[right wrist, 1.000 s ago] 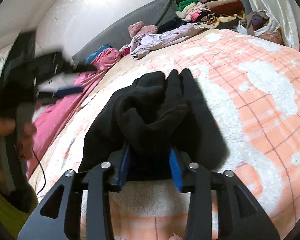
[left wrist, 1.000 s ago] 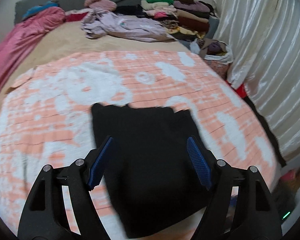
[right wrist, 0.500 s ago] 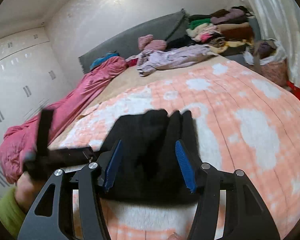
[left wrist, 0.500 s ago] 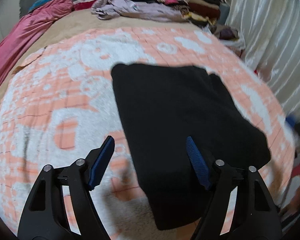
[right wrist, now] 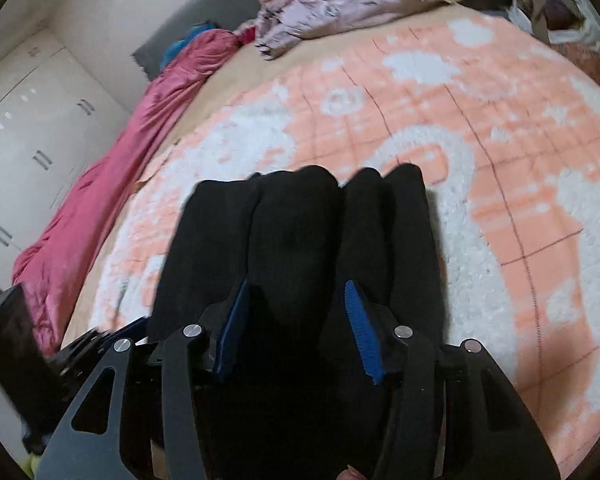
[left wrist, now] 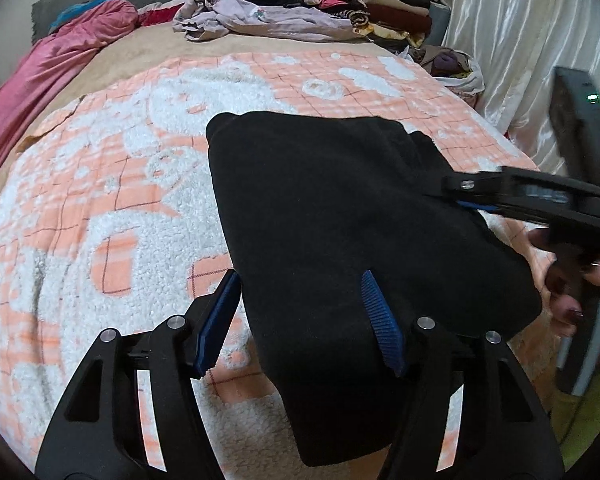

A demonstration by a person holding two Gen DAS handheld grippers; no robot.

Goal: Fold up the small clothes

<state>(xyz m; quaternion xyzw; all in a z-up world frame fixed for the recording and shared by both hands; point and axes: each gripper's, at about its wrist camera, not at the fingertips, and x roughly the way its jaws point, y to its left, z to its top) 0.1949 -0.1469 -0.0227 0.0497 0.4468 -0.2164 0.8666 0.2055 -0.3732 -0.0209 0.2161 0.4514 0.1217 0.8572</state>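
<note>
A folded black garment [left wrist: 332, 216] lies on the orange and white fleece blanket [left wrist: 112, 216]. My left gripper [left wrist: 300, 320] is open, low at the garment's near left edge, with its right pad over the cloth. My right gripper [right wrist: 296, 328] is open with both pads over the garment's [right wrist: 300, 232] near end, cloth between them. In the left wrist view the right gripper [left wrist: 480, 196] reaches in from the right at the garment's right side.
A stack of folded clothes [left wrist: 364, 4] and a lilac garment heap [left wrist: 260, 20] lie at the far end of the bed. A pink duvet [left wrist: 40, 76] runs along the left. White curtains [left wrist: 520, 40] hang on the right. A white wardrobe [right wrist: 32, 120] stands left.
The right gripper let go of the bunched garment a second ago, lifted, then came back down over its near end. The left gripper moved in low to the garment's left edge.
</note>
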